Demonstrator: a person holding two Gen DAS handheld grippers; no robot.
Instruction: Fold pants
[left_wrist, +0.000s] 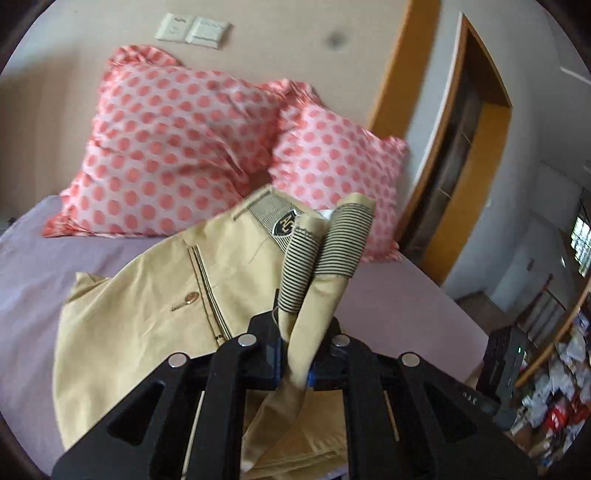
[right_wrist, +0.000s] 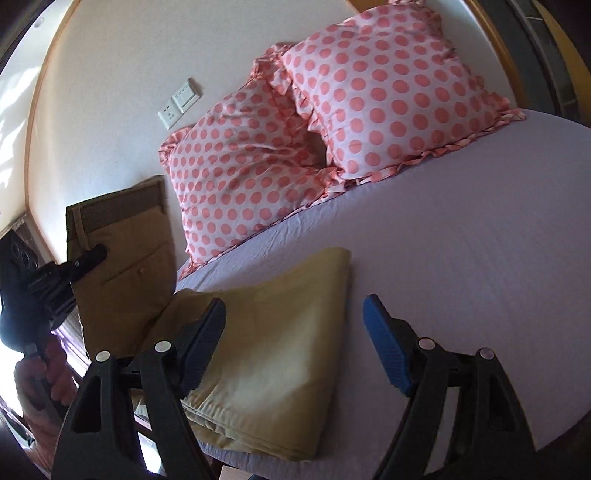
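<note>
Hanging above the lavender bed sheet (right_wrist: 461, 266), the waist end of the tan pants (left_wrist: 147, 295) is being pinched by the left gripper (left_wrist: 295, 354), its jaws clamped on the fabric. The folded legs are being straddled by the right gripper (right_wrist: 295, 325), its jaws spread wide. Two polka-dot pillows (right_wrist: 388, 85) are being propped against the wall.

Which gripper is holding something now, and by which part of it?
The left gripper is shut on the khaki pants, pinching the waistband end. The right gripper is open and holds nothing.
</note>
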